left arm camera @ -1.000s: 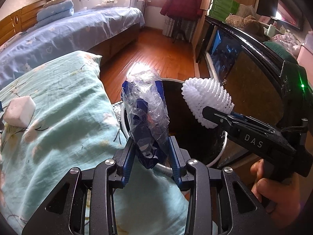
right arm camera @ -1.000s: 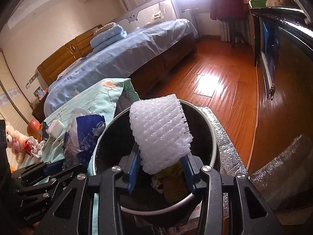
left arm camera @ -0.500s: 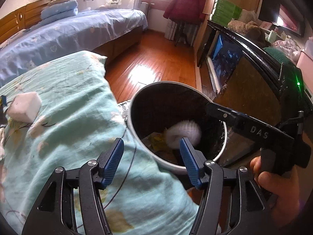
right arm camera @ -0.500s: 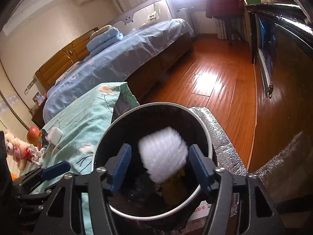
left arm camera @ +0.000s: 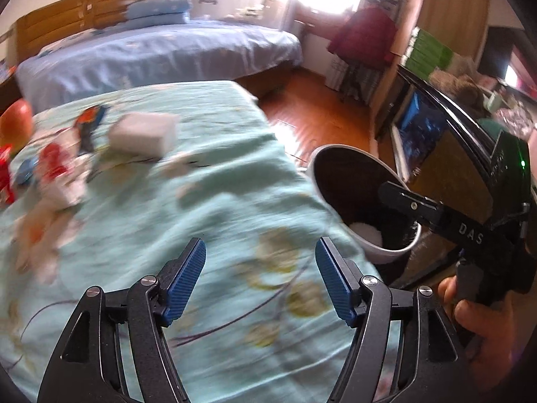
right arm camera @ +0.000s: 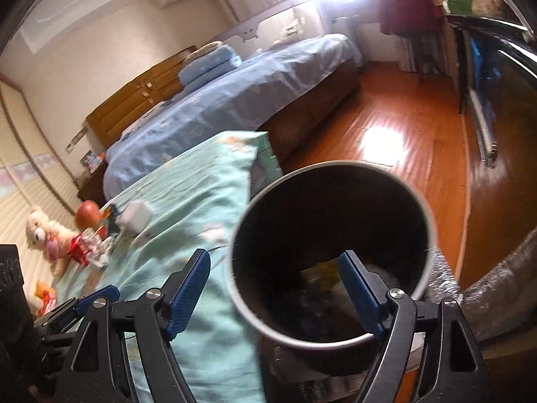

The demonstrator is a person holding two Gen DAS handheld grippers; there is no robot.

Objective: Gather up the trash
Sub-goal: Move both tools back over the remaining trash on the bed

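Observation:
The white trash bin with a dark inside stands on the floor against the teal quilt. A white foam net lies in it, beside a yellow wrapper. My left gripper hangs over the quilt, its jaws opening with nothing between them. My right gripper hovers at the bin's near rim, its jaws also opening and bare. Further up the quilt lie a white block and red-and-white wrappers.
A plush toy and a red apple lie by the wrappers. A blue bed stands beyond, with wooden floor between it and a dark cabinet on the right. A hand holds the right tool.
The left gripper let go of a blue-and-clear plastic bag and the right let go of the foam net, which dropped into the bin. Both opened; the left swung left over the quilt.

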